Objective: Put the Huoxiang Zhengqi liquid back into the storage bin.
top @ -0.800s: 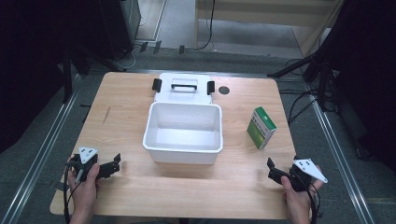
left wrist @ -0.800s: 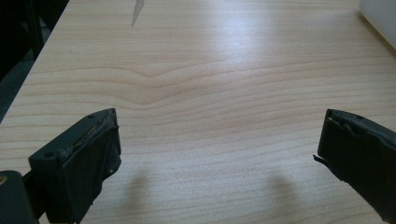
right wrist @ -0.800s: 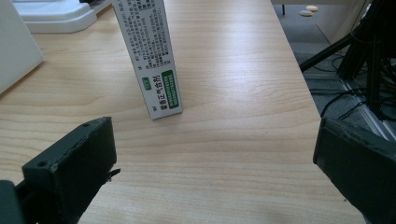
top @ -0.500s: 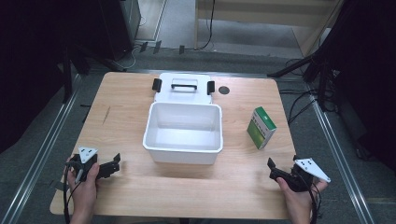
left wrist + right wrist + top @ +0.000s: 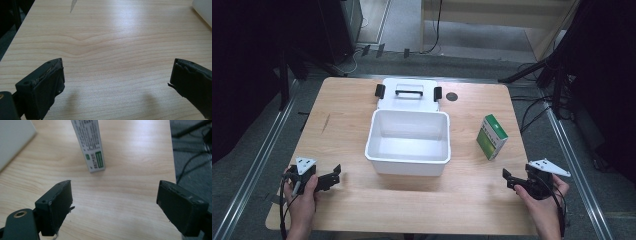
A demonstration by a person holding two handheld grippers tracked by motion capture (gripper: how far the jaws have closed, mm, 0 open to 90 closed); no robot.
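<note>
A white open bin (image 5: 409, 160) stands mid-table with its lid (image 5: 409, 94) behind it. A green and white box (image 5: 491, 136) stands upright to the bin's right; in the right gripper view the box (image 5: 90, 147) is a little ahead of the jaws. My right gripper (image 5: 508, 179) rests near the table's front right, open, nothing between its jaws (image 5: 115, 202). My left gripper (image 5: 335, 174) sits at the front left, open over bare wood (image 5: 117, 80).
The wooden table (image 5: 342, 125) has free room on both sides of the bin. A small dark round spot (image 5: 452, 96) lies near the lid. Cables, stands and dark equipment surround the table on the floor.
The right hand has shifted slightly, and its gripper now lies a bit lower toward the front edge. The left hand stays where it was.
</note>
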